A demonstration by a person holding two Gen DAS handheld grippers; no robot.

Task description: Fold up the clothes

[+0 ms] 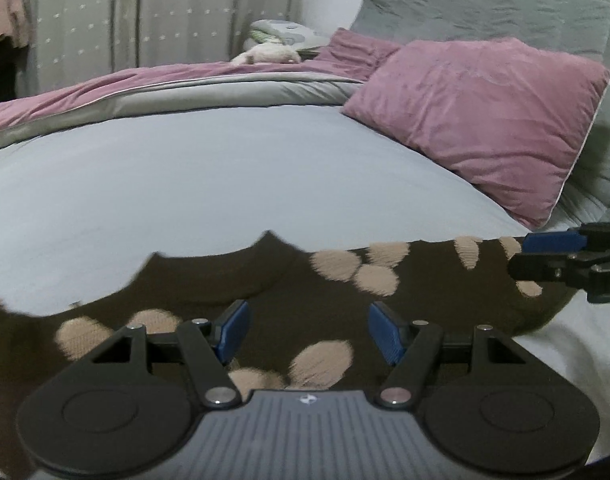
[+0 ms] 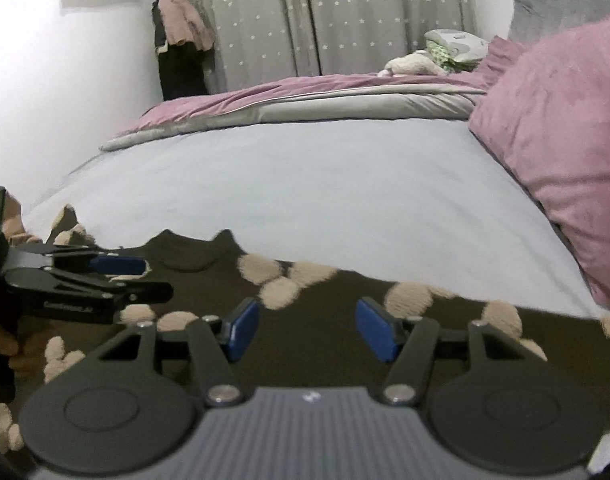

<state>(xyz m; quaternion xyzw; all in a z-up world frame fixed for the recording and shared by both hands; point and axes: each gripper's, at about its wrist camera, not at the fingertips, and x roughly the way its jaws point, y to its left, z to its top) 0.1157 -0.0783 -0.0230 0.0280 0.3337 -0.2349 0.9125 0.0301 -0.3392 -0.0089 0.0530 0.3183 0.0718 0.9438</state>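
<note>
Both grippers are hovering low over a dark brown garment with tan spots [image 1: 329,304], which is lying spread on the pale blue bed sheet [image 1: 185,184] across the bottom of each frame. Filling the lower middle of its own view, the left gripper [image 1: 308,334] is holding its blue pads wide apart with nothing between them, cloth directly beneath. Likewise the right gripper [image 2: 307,330] is standing wide and empty over the same cloth. Running left to right across both frames, the garment's long axis is lying crosswise to the fingers, its far edge just ahead of the pads. Neither hand is clearly nearer. Whether this flat lie is a fold made or one pending, I cannot tell. A pink pillow [image 1: 485,120] is resting at the upper right.
</note>
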